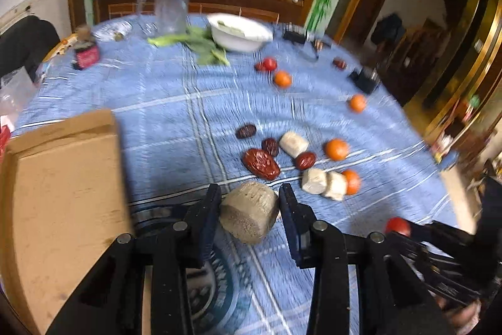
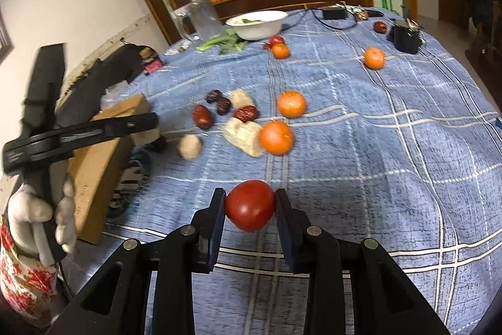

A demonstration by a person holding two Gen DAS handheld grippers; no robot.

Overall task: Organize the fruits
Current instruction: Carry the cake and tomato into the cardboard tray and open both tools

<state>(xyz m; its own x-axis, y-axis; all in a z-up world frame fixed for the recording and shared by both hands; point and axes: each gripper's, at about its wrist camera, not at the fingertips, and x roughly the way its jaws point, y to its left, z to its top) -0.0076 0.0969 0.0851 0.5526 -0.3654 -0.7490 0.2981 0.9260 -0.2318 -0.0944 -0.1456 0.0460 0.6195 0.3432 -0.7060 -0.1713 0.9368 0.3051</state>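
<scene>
My left gripper [image 1: 249, 193] is shut on a beige cut chunk [image 1: 249, 214] and holds it above the blue cloth, right of a cardboard box [image 1: 62, 193]. My right gripper [image 2: 250, 197] is shut on a red tomato [image 2: 250, 206], which also shows in the left wrist view [image 1: 397, 226]. On the cloth lie several oranges [image 2: 276, 137], red dates [image 1: 261, 164] and more beige chunks [image 1: 324, 182]. Another tomato [image 1: 269, 64] and an orange [image 1: 282, 79] lie farther back.
A white bowl [image 1: 240, 32] with green leaves [image 1: 200, 44] beside it stands at the back, next to a clear jar [image 1: 171, 10]. A black pot [image 2: 407, 36] sits at the right edge. The round table's edge curves along the right.
</scene>
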